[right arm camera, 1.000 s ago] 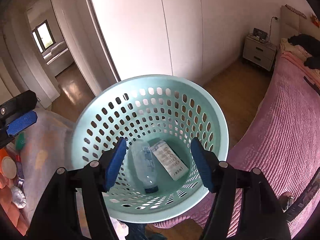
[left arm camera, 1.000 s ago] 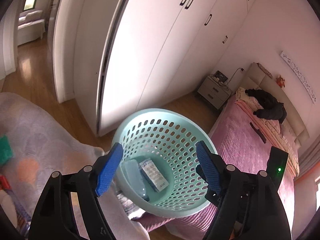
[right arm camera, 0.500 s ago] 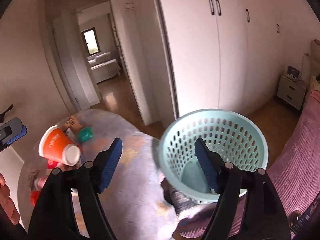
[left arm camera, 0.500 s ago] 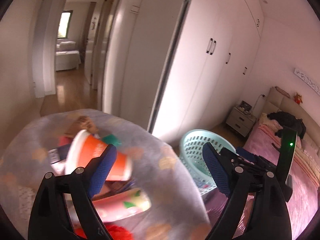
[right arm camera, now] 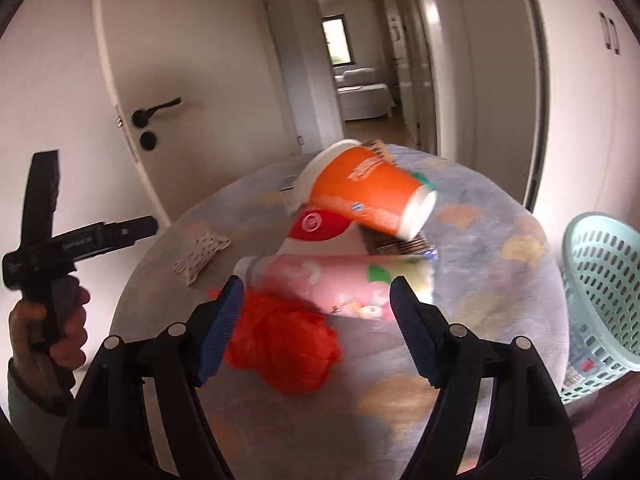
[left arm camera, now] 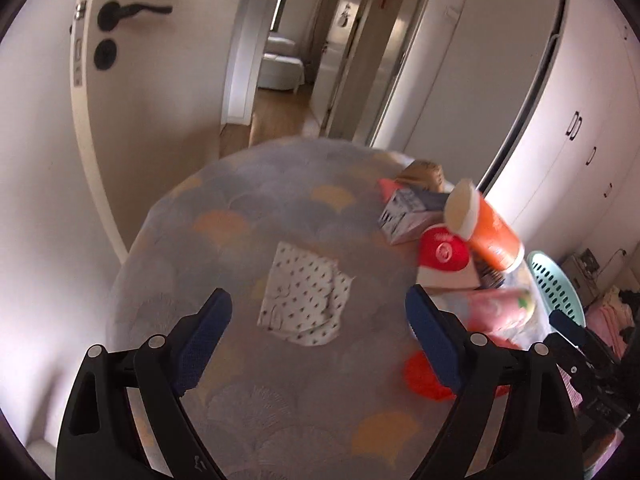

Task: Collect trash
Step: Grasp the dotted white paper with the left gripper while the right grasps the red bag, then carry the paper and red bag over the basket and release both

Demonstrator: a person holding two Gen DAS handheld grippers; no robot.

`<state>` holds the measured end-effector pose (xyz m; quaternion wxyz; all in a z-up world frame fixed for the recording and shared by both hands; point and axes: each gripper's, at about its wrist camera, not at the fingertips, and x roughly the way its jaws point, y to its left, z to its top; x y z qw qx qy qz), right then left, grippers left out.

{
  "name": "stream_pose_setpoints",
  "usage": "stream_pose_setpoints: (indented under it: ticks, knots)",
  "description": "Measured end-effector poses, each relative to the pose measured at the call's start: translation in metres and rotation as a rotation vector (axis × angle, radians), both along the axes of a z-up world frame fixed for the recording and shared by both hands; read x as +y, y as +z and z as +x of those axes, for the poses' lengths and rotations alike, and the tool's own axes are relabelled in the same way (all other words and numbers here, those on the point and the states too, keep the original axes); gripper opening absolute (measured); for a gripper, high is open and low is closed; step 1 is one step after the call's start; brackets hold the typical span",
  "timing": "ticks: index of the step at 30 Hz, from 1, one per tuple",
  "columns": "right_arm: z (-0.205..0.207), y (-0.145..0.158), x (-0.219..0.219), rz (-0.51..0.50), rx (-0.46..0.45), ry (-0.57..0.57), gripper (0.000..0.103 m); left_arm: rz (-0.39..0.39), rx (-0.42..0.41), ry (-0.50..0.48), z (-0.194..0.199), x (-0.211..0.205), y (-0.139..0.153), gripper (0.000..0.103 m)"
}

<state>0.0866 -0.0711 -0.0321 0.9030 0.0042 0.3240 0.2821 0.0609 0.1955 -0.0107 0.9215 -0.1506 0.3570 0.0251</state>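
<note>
My left gripper hangs open over a round table under a patterned cloth, and a dotted white wrapper lies flat below the gap between its fingers. At the table's right is a heap of trash: a tipped orange paper cup, a red-and-white tub, a small carton, a pink printed pack and a crumpled red bag. My right gripper is open too, just above the red bag and pink pack, touching neither. The orange cup lies behind them.
A teal perforated basket stands at the table's right, beside a pink bed. A person's hand holds the other gripper at the left. Behind the table are a white door with a black handle, an open hallway and white wardrobes.
Both grippers have swung left, away from the basket with a bottle and a pack inside, and now hang over the table of trash. Their jaws stand a little wider than before.
</note>
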Motion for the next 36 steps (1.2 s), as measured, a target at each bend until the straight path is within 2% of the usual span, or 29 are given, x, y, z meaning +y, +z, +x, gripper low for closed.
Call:
stream_pose_setpoints:
  ticks: [1,4,9,10,11,12,13,15,17,19,21,26,30,36]
  knots:
    - [-0.002,-0.004,0.007,-0.019,0.005,0.02,0.072,0.004,0.039,0.007,0.006,0.003,-0.01,0.085]
    - [-0.003,-0.013,0.018,-0.054,0.031,0.044,0.072,0.024,0.074,0.014,0.009,0.004,-0.026,0.084]
    - [-0.003,-0.026,0.031,-0.095,0.06,0.057,0.072,0.106,0.025,-0.038,0.005,-0.019,-0.024,0.083]
    - [-0.004,-0.025,0.033,-0.109,0.054,0.058,0.072,0.106,0.035,-0.062,0.005,-0.023,-0.027,0.08]
    - [-0.003,-0.027,0.037,-0.124,0.054,0.06,0.071,0.101,0.047,-0.085,0.011,-0.025,-0.03,0.07]
    - [-0.002,-0.028,0.04,-0.139,0.059,0.06,0.071,0.099,0.06,-0.099,0.015,-0.026,-0.033,0.064]
    - [-0.001,-0.031,0.043,-0.157,0.067,0.062,0.069,0.105,0.082,-0.106,0.02,-0.028,-0.037,0.062]
    - [-0.002,-0.033,0.047,-0.175,0.069,0.074,0.058,0.104,0.108,-0.109,0.025,-0.028,-0.044,0.05]
    - [-0.002,-0.034,0.051,-0.18,0.062,0.085,0.052,0.082,0.129,-0.107,0.03,-0.022,-0.05,0.039]
    - [-0.004,-0.035,0.053,-0.181,0.057,0.096,0.048,0.074,0.121,-0.098,0.028,-0.018,-0.051,0.033]
    - [-0.006,-0.034,0.054,-0.177,0.049,0.106,0.042,0.052,0.115,-0.095,0.025,-0.012,-0.05,0.021]
    - [-0.011,-0.032,0.054,-0.159,0.039,0.13,0.035,0.045,0.083,-0.082,0.017,-0.01,-0.045,0.008]
    - [-0.023,-0.016,0.05,-0.131,0.0,0.14,0.035,0.029,0.043,-0.083,0.008,-0.007,-0.033,0.004]
    - [-0.032,0.011,0.035,-0.083,-0.056,0.115,0.035,0.019,-0.035,-0.103,0.002,-0.017,-0.007,0.004]
